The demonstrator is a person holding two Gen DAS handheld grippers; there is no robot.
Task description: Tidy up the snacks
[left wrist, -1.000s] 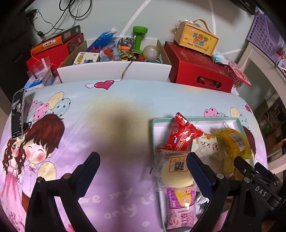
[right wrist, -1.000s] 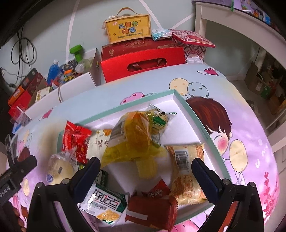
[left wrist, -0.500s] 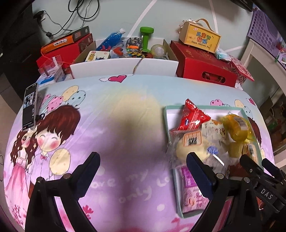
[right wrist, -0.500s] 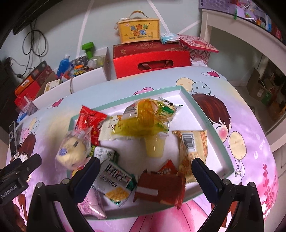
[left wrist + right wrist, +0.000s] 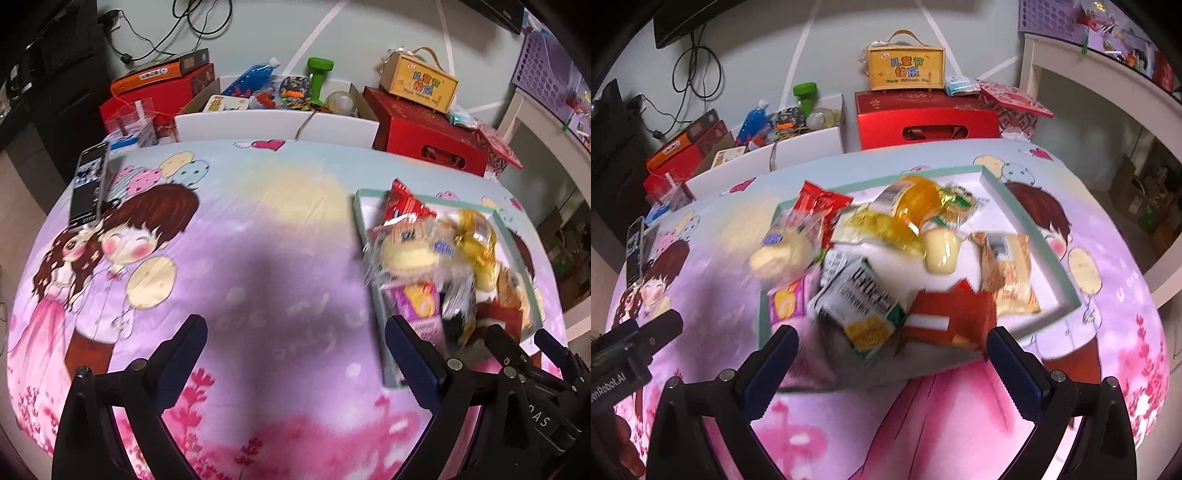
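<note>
A white tray with a teal rim (image 5: 999,182) lies on the cartoon cloth and holds several snack packets. Among them are a red packet (image 5: 820,201), a wrapped round bun (image 5: 783,251) at the tray's left edge, a yellow jelly bag (image 5: 916,201), a pudding cup (image 5: 940,251), a barcoded beige packet (image 5: 1006,273), a white-green packet (image 5: 860,299) and a red packet (image 5: 949,314). My right gripper (image 5: 892,339) is open, empty, just before the tray's near edge. My left gripper (image 5: 293,332) is open over bare cloth, left of the tray (image 5: 357,206).
A phone (image 5: 90,181) lies on the cloth at far left. Behind the table stand a white box of toys (image 5: 273,122), a red gift box (image 5: 428,144) with a yellow carry box (image 5: 421,83) on top, and red and orange boxes (image 5: 159,85). A white shelf (image 5: 1089,92) is at right.
Both grippers have drawn back toward the table's near edge, so the tray and snacks sit farther away. Both stayed open and empty.
</note>
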